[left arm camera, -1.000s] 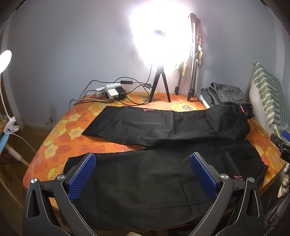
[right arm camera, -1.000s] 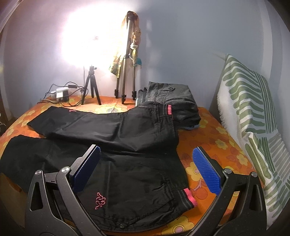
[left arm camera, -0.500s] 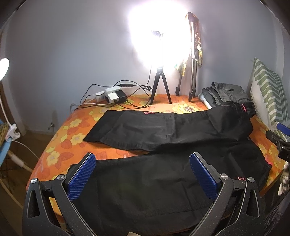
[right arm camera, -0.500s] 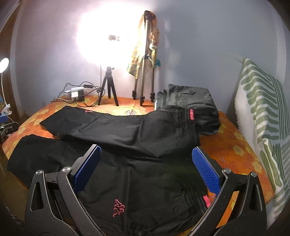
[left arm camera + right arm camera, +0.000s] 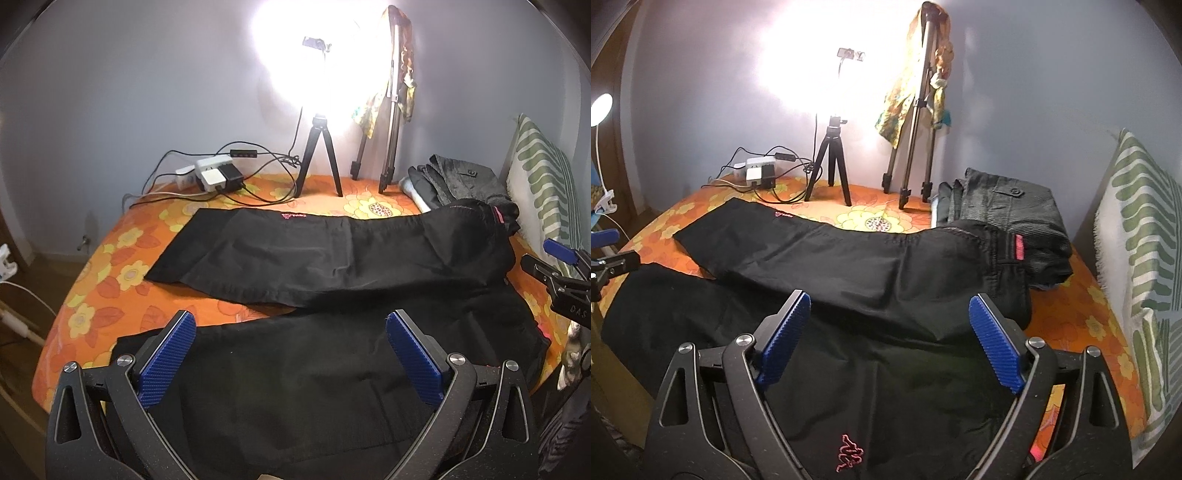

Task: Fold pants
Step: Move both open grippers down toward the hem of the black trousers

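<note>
Black pants (image 5: 332, 254) lie spread on the orange flowered bedspread (image 5: 110, 288), legs apart, hems to the left and waist to the right. My left gripper (image 5: 290, 317) hovers open over the near leg (image 5: 314, 373), close to its hem, with nothing between the blue pads. My right gripper (image 5: 889, 299) hangs over the hip part of the pants (image 5: 886, 369), just above the pink logo (image 5: 849, 454). Its jaws are closing, still wide, and the pads press on nothing. The right gripper (image 5: 554, 273) also shows at the right edge of the left wrist view.
A bright lamp on a small tripod (image 5: 319, 155), a taller tripod (image 5: 391, 129) draped with cloth, and a power strip (image 5: 216, 175) with cables stand along the back wall. Folded grey clothes (image 5: 1008, 206) and a green-striped pillow (image 5: 1137, 258) lie to the right.
My right gripper has moved left over the pants and its jaws have narrowed a little. The left gripper has drifted slightly along the near leg, still open.
</note>
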Demonstrator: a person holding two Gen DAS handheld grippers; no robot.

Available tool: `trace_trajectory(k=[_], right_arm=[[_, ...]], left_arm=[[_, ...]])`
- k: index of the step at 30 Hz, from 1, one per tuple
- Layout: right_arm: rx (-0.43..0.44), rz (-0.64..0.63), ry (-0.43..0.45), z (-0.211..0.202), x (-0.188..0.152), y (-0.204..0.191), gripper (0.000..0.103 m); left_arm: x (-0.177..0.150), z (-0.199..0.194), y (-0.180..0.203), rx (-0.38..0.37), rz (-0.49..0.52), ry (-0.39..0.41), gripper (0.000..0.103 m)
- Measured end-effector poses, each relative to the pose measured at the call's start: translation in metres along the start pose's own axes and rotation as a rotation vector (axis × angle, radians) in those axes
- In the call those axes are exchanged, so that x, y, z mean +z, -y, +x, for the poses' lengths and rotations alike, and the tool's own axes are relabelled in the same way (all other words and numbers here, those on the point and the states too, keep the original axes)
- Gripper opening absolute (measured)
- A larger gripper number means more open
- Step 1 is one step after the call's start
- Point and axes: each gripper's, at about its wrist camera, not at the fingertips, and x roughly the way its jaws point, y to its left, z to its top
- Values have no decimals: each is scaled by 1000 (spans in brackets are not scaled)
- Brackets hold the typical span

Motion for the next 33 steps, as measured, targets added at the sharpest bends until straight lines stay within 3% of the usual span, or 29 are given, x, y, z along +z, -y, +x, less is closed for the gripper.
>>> trace_trajectory(k=[9, 15, 20, 24, 33], right_arm=[[11, -40, -3, 22, 16, -2, 81], [95, -102, -11, 53, 29, -3, 76], [172, -167, -50, 94, 41, -3, 76], [285, -161, -171, 144, 62, 4, 76], [331, -252, -349, 239, 86, 7, 76]], left_arm=[[10, 11, -10, -16, -11, -22, 92], [23, 21, -39, 20, -24, -22, 92], [40, 53, -79, 58, -52, -53, 92], [60, 101, -116, 33, -148, -123, 92], [115, 195, -154, 53, -199, -201, 91]])
